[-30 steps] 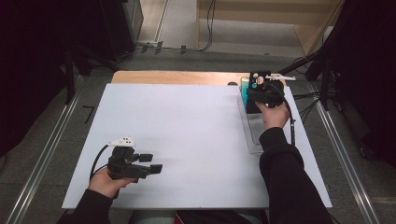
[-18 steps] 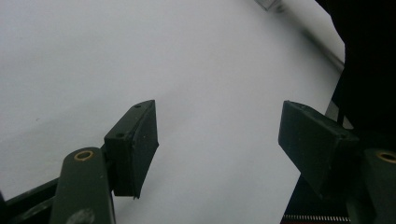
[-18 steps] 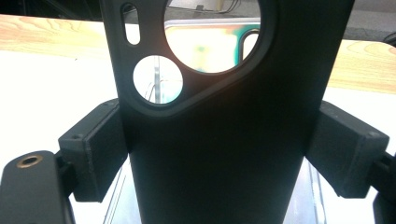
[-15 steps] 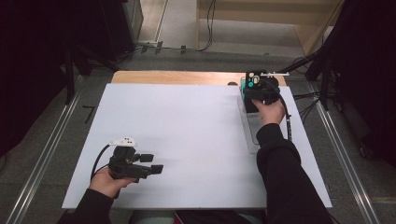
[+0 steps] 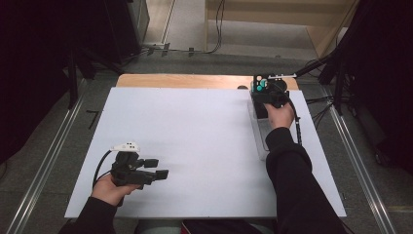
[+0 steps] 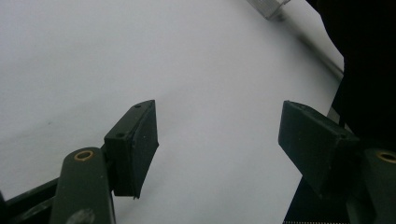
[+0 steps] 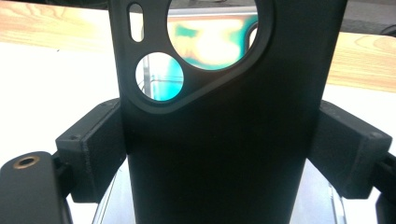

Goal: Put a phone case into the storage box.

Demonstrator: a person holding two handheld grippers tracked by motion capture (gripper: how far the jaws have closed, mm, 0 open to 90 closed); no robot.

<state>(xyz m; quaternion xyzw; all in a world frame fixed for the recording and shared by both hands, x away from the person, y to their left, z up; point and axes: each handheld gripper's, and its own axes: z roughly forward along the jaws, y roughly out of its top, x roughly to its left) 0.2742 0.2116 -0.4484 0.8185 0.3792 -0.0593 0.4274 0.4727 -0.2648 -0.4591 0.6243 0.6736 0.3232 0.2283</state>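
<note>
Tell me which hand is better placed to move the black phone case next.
Right: the right gripper already clamps the black phone case above the clear tray. The left gripper is open, empty, at the table's near-left corner.

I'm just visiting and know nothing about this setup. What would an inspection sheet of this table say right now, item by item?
Surface: white board on a wooden table.
Job's things: black phone case with camera cut-outs, upright between the right tool's pads; clear tray below it.
Clutter: a teal item at the tray's far end, too small to tell.
Grippers: right tool shut on the phone case; left tool open, nothing between its pads, low over the board.
Cables: one trails from each tool; more lie on the floor behind.
Surroundings: dark curtains at the sides, metal rails, grey floor.
</note>
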